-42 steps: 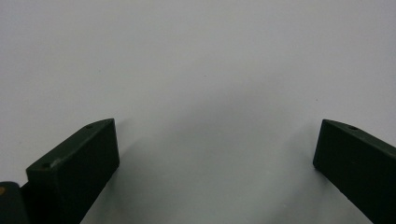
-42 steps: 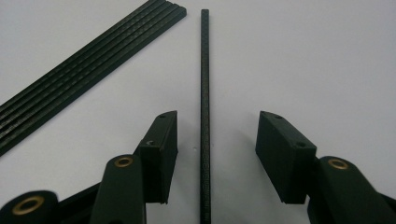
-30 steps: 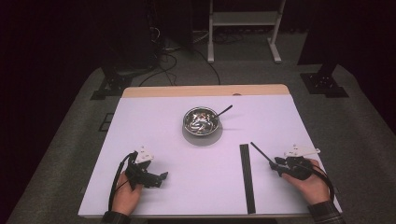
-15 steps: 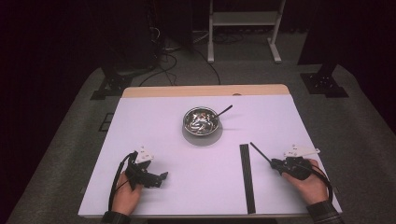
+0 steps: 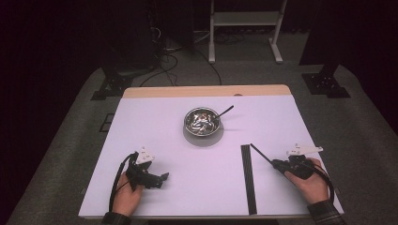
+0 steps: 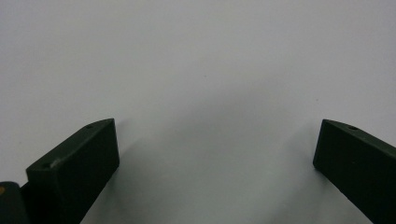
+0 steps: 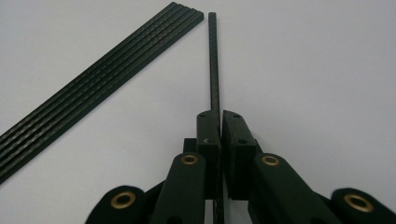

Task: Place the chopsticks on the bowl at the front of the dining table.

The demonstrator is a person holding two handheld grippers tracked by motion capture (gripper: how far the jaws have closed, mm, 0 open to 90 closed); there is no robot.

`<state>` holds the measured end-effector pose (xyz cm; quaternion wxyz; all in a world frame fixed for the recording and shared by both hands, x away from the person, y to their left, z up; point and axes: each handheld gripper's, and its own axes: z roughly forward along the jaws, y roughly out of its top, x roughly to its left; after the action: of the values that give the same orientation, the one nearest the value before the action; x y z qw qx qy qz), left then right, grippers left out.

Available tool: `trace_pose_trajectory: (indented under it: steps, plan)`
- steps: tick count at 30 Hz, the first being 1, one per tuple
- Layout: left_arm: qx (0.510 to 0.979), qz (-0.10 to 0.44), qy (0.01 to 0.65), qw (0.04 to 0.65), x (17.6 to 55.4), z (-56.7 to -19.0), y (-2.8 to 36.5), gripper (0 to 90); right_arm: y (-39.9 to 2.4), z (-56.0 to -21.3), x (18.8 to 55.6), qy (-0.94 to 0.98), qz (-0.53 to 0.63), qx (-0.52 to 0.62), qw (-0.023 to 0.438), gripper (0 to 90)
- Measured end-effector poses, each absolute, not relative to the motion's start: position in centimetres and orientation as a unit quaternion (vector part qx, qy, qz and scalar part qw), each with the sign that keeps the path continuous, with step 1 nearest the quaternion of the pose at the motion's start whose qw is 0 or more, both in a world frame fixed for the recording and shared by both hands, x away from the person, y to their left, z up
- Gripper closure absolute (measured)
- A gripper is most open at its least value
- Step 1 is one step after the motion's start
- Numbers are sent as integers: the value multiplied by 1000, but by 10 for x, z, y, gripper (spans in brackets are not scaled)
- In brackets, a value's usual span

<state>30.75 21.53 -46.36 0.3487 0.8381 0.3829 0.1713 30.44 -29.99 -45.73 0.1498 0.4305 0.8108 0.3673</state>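
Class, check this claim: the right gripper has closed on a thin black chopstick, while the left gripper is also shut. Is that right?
Not quite. The left gripper is open: the left gripper view shows its jaws wide apart over the bare white table. The right gripper has indeed just closed on the thin black chopstick.
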Motion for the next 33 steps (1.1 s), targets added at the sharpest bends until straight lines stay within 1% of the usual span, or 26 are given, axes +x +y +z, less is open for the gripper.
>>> trace_pose_trajectory:
  steps: [18, 33]
  plan:
    - [838, 171, 383, 349, 308, -464, 215, 0, -303, -446, 307, 801, 392, 426, 154, 857]
    - [838, 171, 383, 349, 308, -464, 215, 0, -291, -432, 313, 799, 405, 415, 160, 857]
